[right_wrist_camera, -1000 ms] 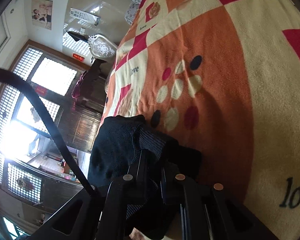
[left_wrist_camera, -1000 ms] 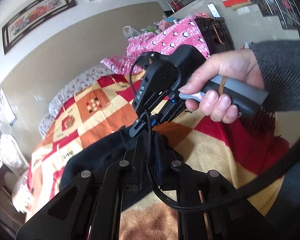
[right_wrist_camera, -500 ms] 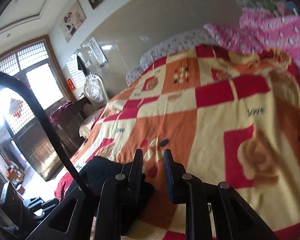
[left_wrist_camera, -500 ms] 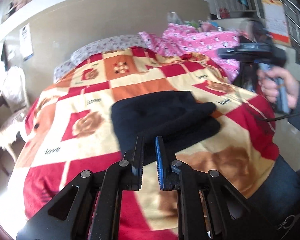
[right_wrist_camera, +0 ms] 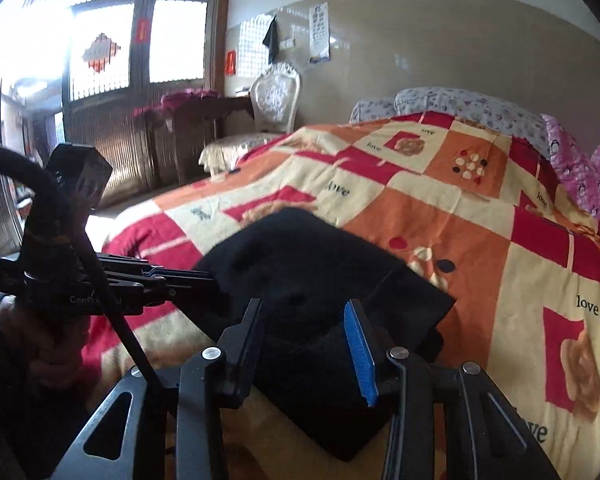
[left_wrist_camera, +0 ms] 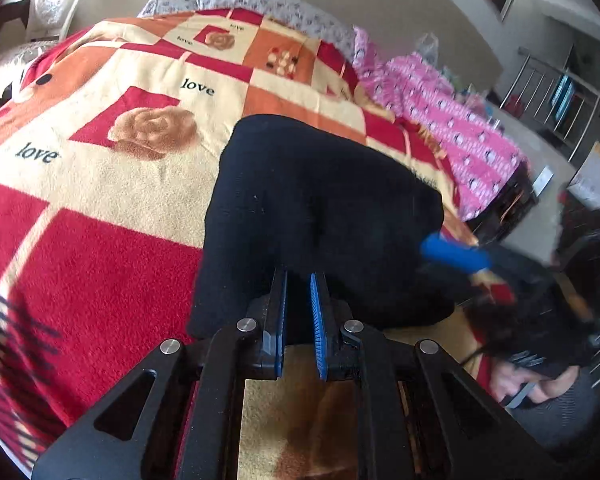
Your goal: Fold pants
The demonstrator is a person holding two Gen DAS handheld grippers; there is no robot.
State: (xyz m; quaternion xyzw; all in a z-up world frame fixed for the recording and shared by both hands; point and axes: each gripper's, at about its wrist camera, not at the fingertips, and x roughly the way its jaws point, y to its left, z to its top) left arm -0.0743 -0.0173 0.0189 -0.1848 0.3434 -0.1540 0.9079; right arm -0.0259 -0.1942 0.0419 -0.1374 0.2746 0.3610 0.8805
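The black pants (left_wrist_camera: pixel 316 216) lie folded into a thick rectangular bundle on the patchwork blanket (left_wrist_camera: pixel 100 184). They also show in the right wrist view (right_wrist_camera: pixel 316 292). My left gripper (left_wrist_camera: pixel 299 280) hovers at the bundle's near edge, its blue-padded jaws a narrow gap apart and empty. My right gripper (right_wrist_camera: pixel 306 308) is open wide just in front of the bundle, empty. In the left wrist view the right gripper shows blurred at the bundle's right side (left_wrist_camera: pixel 456 254). In the right wrist view the left gripper (right_wrist_camera: pixel 196 280) sits at the bundle's left edge.
The red, orange and cream blanket (right_wrist_camera: pixel 500 240) covers the bed. Pink patterned bedding (left_wrist_camera: pixel 452 128) is piled at the bed's far right. Pillows (right_wrist_camera: pixel 460 106) lie at the head. A white chair (right_wrist_camera: pixel 274 100) and a dark cabinet (right_wrist_camera: pixel 184 136) stand left of the bed.
Both grippers let go of the pants and pulled back. The pants now lie folded on the blanket. The right gripper has opened wide.
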